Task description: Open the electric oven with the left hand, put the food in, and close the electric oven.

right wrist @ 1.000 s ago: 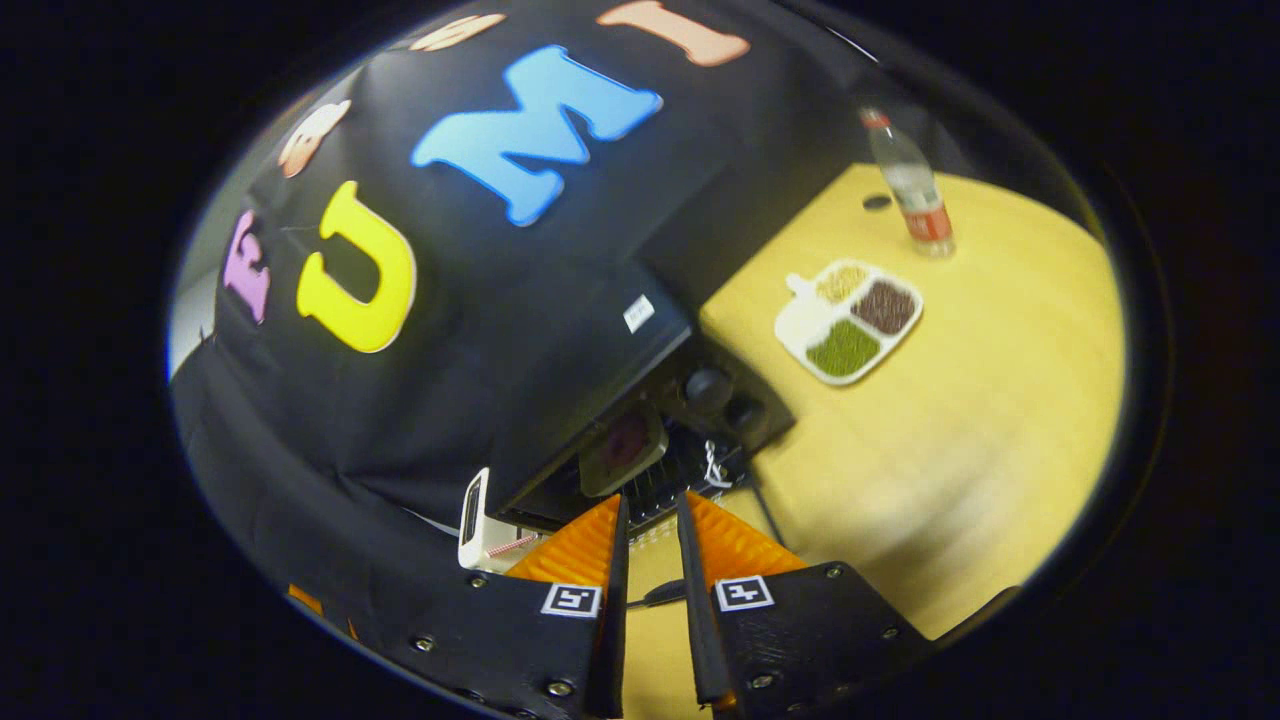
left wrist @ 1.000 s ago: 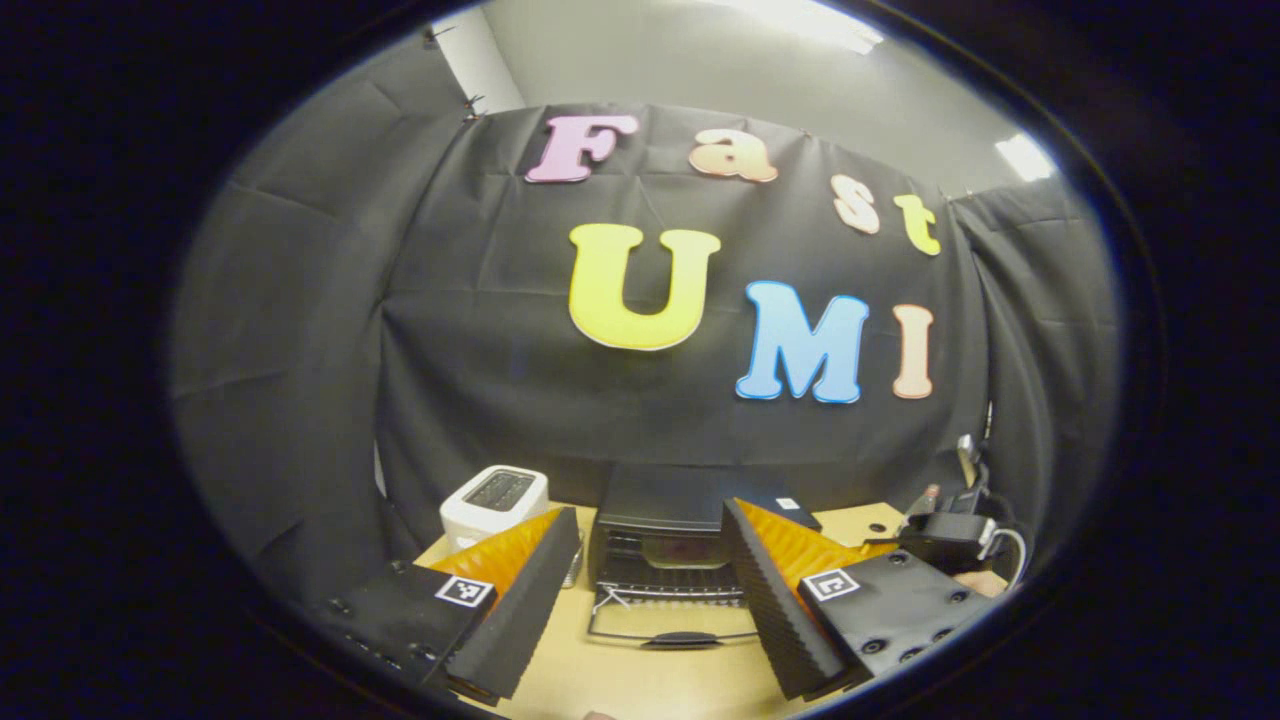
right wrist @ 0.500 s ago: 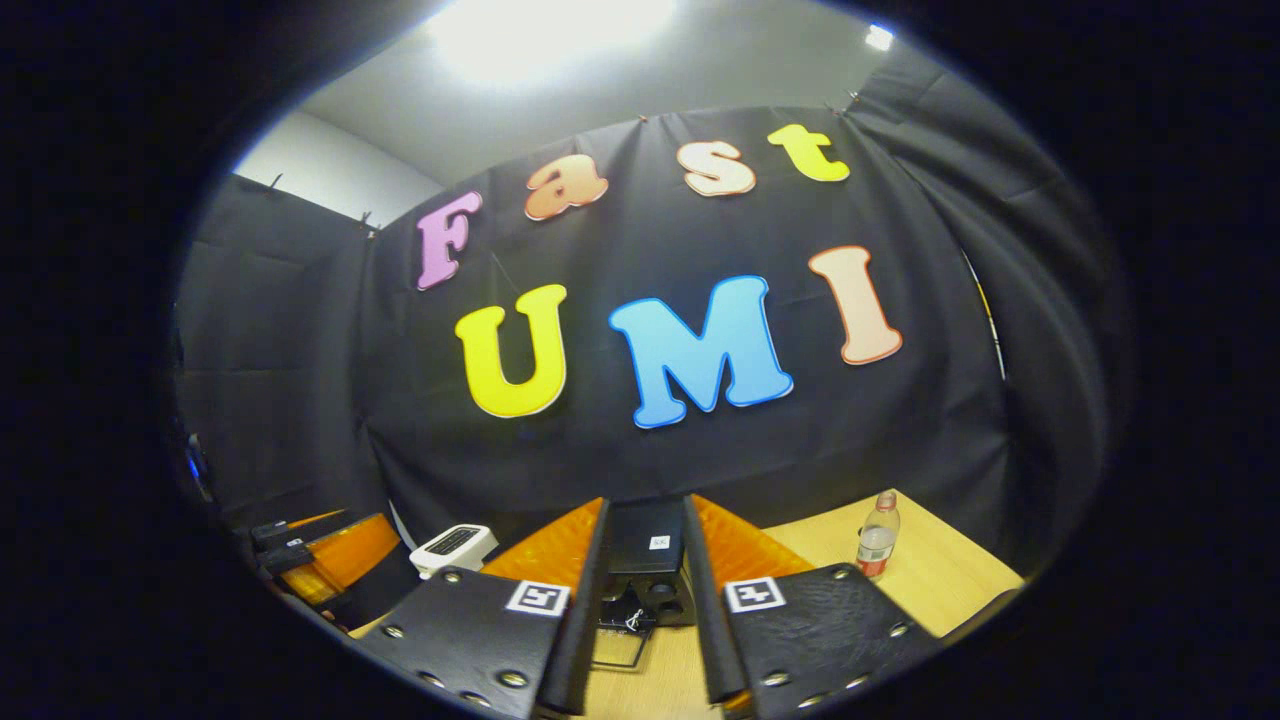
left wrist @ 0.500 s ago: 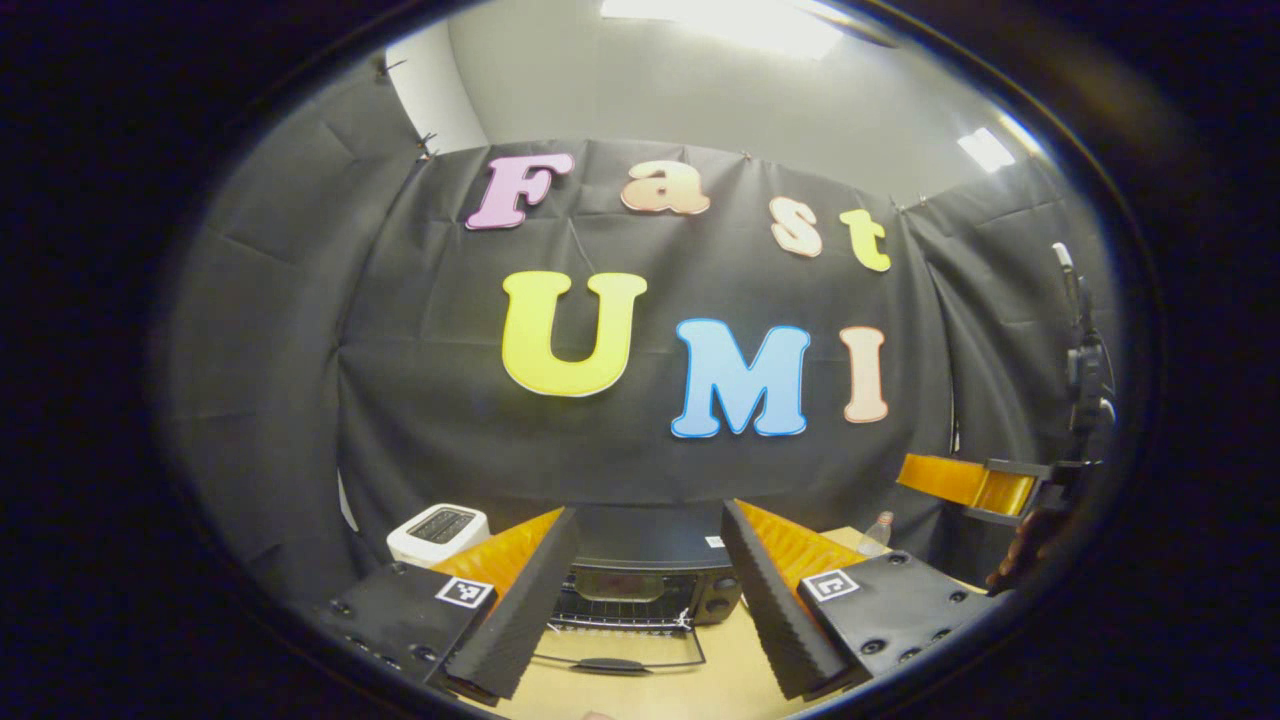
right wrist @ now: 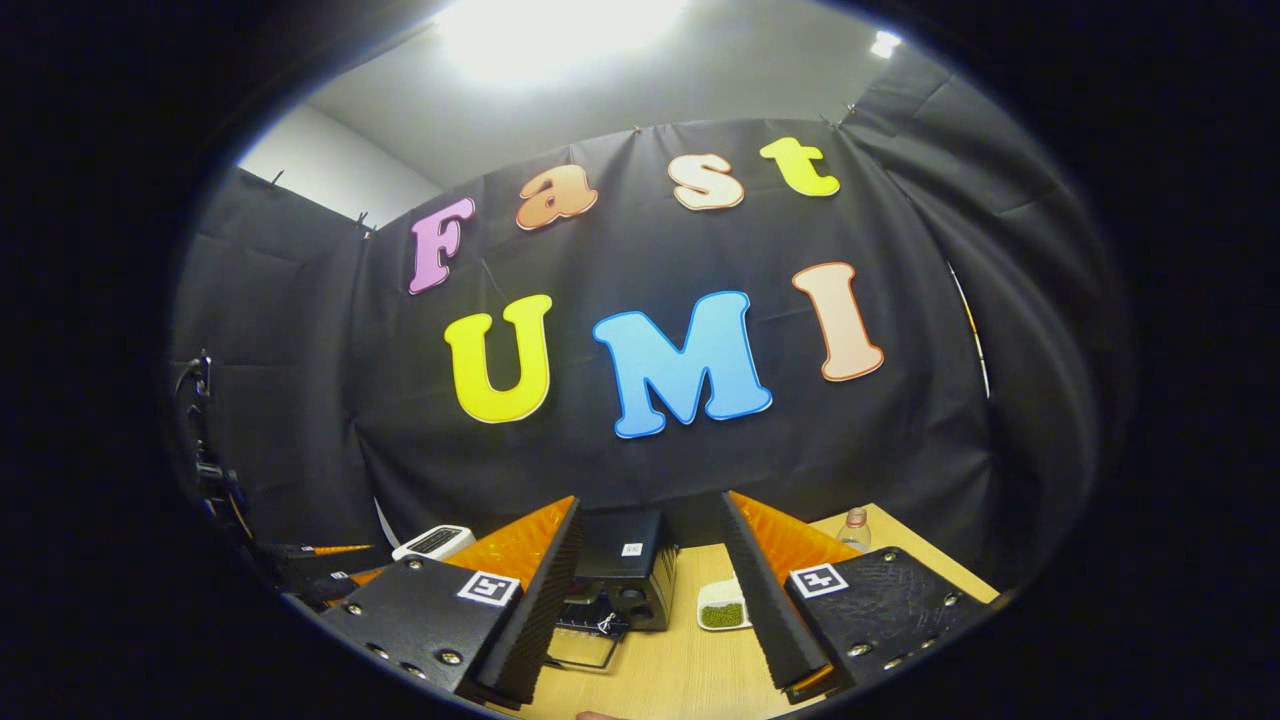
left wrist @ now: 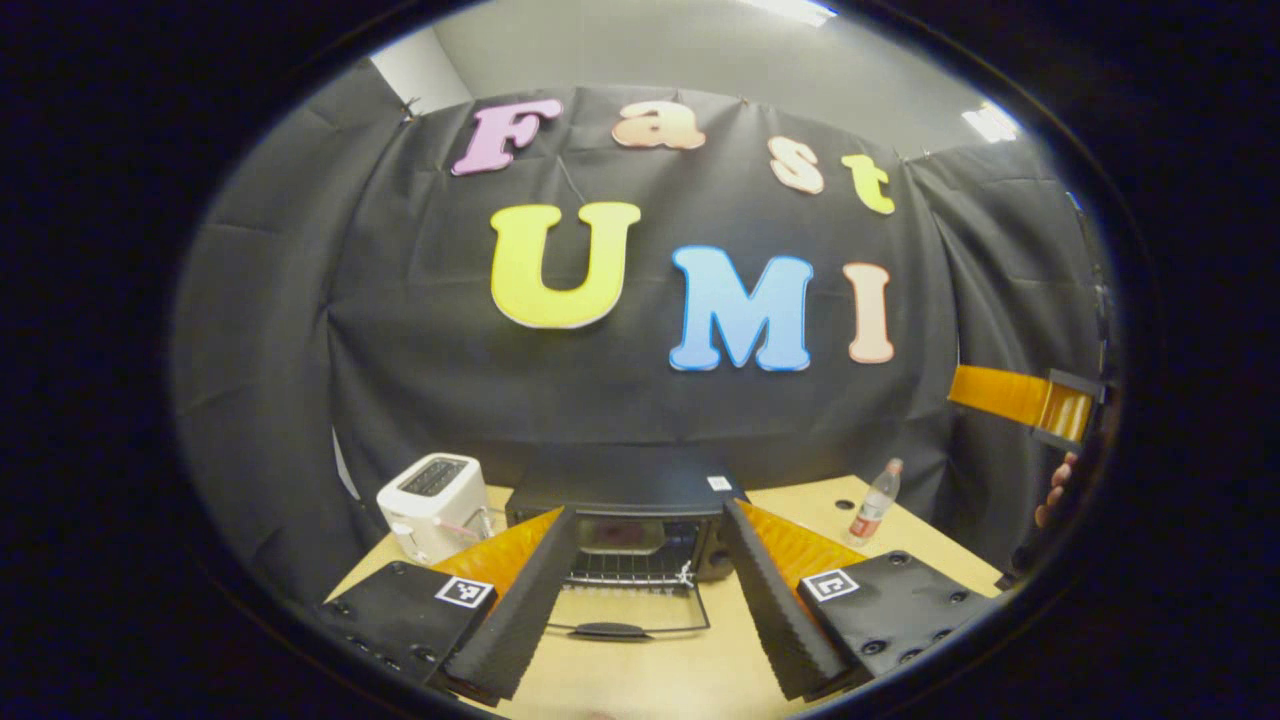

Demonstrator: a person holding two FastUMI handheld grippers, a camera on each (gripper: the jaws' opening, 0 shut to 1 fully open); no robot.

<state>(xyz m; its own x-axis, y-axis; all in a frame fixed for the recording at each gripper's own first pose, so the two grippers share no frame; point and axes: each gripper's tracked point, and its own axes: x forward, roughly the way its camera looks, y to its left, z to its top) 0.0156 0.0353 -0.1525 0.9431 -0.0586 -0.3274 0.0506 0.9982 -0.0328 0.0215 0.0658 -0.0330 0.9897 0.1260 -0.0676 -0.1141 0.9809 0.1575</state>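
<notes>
Oven (left wrist: 640, 535) is being shown at the lower middle of the left gripper view, its door (left wrist: 632, 610) lying dropped open flat toward the camera, with a pale dish of food (left wrist: 622, 535) being seen inside on the rack. Left tongs (left wrist: 650, 640) are being held wide apart and empty, framing the oven from well back; a second ago they were being held closer in, with the oven larger in the frame, so a backing-off is being read. Right tongs (right wrist: 650, 620) are also being held wide and empty, whereas a second ago they were being kept narrow and tilted down right at the oven mouth; now they are being carried level and far off, and are being glimpsed at the right edge of the left gripper view beside a hand (left wrist: 1052, 490). Placing is being judged as done, with the closing of the door being left. A toaster (left wrist: 432, 505) is being seen left of the oven, a bottle (left wrist: 872, 512) to its right, and a divided tray (right wrist: 722, 606) on the counter (right wrist: 680, 670) just right of the oven in the right gripper view.
</notes>
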